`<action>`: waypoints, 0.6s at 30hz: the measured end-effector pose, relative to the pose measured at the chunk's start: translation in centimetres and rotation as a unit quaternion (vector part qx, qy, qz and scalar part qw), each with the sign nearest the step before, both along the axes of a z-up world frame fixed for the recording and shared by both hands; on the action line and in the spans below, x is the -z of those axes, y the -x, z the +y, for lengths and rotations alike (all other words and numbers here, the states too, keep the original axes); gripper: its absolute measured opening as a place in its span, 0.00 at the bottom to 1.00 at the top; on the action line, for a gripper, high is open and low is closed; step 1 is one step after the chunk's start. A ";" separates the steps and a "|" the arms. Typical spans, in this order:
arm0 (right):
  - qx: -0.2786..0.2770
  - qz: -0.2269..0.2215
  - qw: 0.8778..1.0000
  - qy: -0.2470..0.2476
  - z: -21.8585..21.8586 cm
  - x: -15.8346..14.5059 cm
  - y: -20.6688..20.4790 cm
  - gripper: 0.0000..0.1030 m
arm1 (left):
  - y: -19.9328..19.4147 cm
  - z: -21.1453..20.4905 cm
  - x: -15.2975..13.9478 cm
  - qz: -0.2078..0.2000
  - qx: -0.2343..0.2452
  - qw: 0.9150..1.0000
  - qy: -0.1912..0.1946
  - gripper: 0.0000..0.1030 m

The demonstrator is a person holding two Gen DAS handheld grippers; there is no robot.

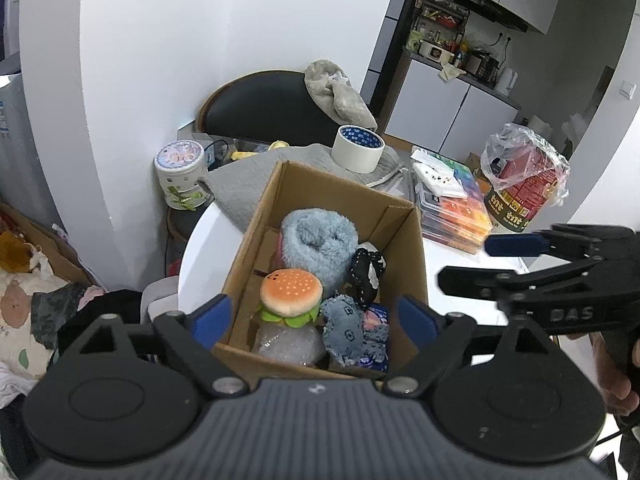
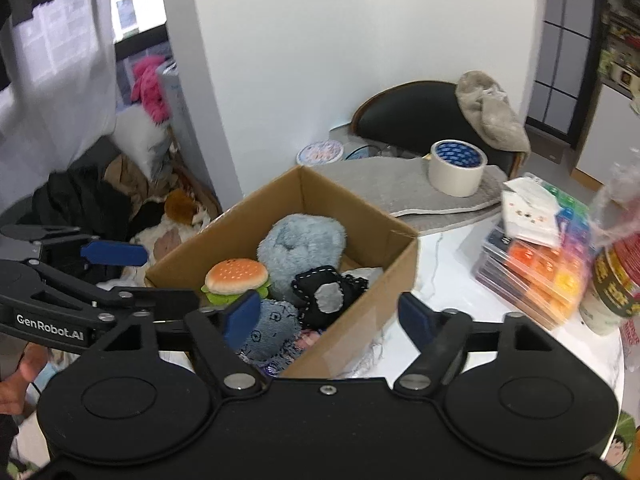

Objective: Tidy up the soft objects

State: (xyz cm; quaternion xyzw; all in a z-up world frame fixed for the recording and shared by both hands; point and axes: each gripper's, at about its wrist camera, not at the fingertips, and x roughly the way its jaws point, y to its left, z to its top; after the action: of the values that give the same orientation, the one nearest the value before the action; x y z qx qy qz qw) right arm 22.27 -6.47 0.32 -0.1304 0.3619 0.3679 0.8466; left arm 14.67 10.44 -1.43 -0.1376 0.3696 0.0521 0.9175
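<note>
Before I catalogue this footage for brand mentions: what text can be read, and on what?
"GenRobot.AI": white, on the left claw's arm, right wrist view.
"DAS": embossed on the right claw's body, left wrist view.
"tnt": repeated on the bagged can's lower band.
Tape roll core print: too small to read.
Round tin lid: unreadable.

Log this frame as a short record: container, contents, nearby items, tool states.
container: open brown cardboard box on white round table
contents: fluffy blue plush, burger plush, denim patch toy, black stitched fabric toy
nearby: beige tape roll on grey cloth
left tool: open, empty
right tool: open, empty
</note>
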 end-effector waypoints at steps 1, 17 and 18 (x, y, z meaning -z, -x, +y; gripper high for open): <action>0.004 -0.001 1.000 -0.007 -0.5 -0.2 0.1 0.81 | 0.2 -0.2 -0.2 -0.002 -0.001 1.000 -0.003 0.92; 0.097 -0.016 0.991 -0.091 -8.9 -1.5 3.1 1.00 | 3.9 -3.1 -1.9 -0.036 -0.006 0.999 -0.032 0.97; 0.103 -0.019 0.990 -0.095 -9.3 -1.6 3.5 1.00 | 4.3 -3.3 -2.1 -0.039 -0.005 0.999 -0.030 0.97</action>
State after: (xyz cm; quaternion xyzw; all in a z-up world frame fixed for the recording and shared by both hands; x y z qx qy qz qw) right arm 18.77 -15.80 1.95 -0.0187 0.3210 0.3086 0.8952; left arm 10.38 7.18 0.63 -0.1135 0.3309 0.0626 0.9347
